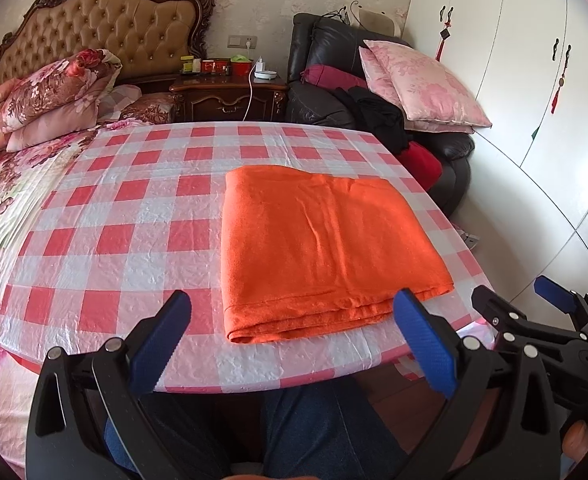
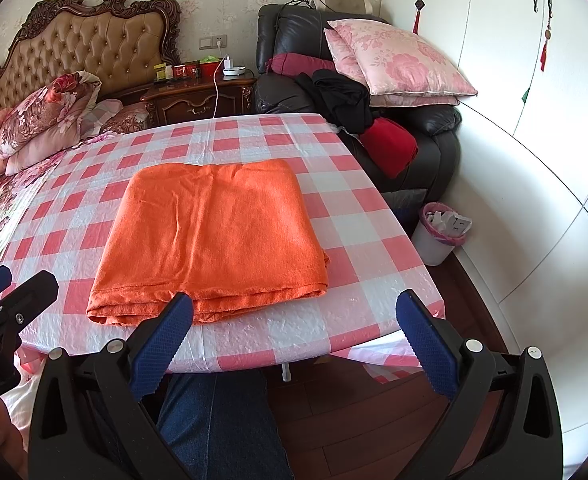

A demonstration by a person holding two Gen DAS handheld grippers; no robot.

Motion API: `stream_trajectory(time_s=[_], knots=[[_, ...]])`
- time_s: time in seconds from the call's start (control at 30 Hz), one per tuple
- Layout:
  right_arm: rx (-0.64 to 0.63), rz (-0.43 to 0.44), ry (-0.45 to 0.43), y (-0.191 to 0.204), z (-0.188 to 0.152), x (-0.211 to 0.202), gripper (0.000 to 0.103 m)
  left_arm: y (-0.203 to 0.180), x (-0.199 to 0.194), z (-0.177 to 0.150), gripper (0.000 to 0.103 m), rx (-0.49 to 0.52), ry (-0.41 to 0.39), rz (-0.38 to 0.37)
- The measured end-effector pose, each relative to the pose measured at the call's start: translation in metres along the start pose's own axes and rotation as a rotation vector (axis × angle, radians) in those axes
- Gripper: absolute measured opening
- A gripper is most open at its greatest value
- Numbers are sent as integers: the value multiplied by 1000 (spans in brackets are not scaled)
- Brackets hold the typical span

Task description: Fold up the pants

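Pants folded, claws clear

The pants [image 1: 326, 252] lie in a neat stack on the table [image 1: 114, 220]; left claw [image 1: 294, 344] and right claw [image 2: 294, 340] gape wide, empty, likely finished.

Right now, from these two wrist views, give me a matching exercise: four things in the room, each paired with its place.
Things:
1. orange pants
2. pink pillows
3. white waste bin
4. white charger

Places:
A. on the nightstand
B. on the floor beside the wardrobe
C. on the checkered cloth
D. on the black armchair

Pairs: 1-C, 2-D, 3-B, 4-A
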State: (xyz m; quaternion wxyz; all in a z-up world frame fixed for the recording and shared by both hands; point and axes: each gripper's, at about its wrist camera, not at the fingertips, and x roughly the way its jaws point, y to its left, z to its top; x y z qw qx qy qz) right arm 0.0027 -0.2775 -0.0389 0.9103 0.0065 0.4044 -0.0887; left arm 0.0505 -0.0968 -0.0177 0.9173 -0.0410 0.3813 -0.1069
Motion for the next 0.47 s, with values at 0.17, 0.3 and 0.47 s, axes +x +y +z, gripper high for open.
stream_trajectory(time_s=[0.17,0.3,0.47], knots=[[0,-2,1,-1,-1,1,98,-10,4,4,101,23,-6,-28],[7,-7,3,-4,-3,3,98,-9,7,4,101,15,13,-42],[8,-9,6,-6,-4,4,98,2,8,2,101,8,33,-40]])
